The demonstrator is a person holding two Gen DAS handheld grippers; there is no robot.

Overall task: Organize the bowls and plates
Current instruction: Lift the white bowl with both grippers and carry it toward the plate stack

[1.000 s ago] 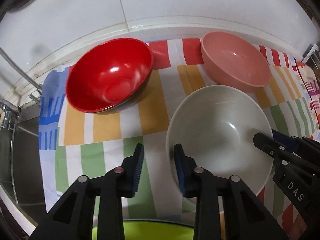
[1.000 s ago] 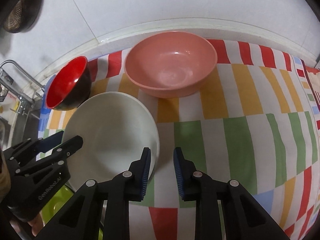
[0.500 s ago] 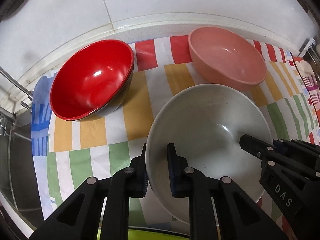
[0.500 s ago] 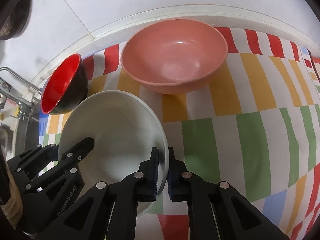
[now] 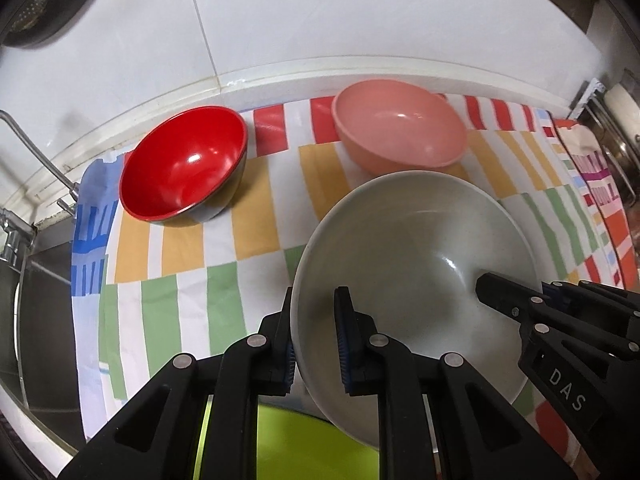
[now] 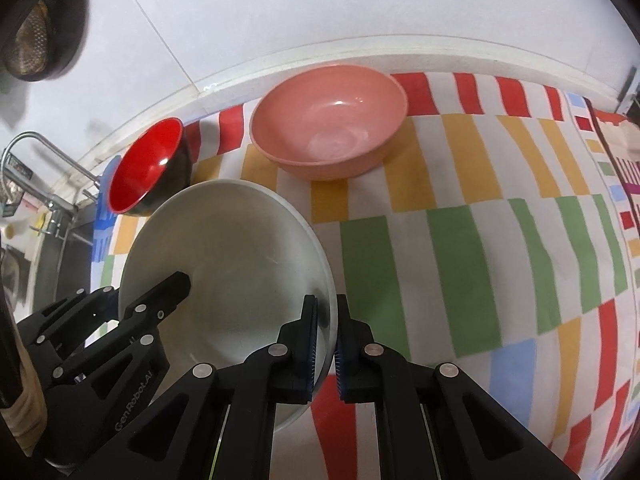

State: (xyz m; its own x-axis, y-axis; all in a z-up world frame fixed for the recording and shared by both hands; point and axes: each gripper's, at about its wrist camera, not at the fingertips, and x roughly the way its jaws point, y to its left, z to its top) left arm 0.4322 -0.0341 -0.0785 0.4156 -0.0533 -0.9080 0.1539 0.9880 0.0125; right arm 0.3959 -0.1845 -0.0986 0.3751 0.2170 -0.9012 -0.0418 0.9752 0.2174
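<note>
A: Where is the wide, pale grey ceramic bowl (image 5: 416, 264)?

B: Between both. The left gripper (image 5: 316, 340) pinches its left rim, the right gripper (image 6: 325, 338) its right rim. The glossy pink plastic bowl (image 6: 328, 120) lies straight ahead (probably the target).

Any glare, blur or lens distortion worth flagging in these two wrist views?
Left wrist: fisheye bows the counter edge; small glare spots in the red bowl; the striped cloth is slightly soft. Right wrist: same bowing; a highlight in the pink bowl; dark vignetted corners.
</note>
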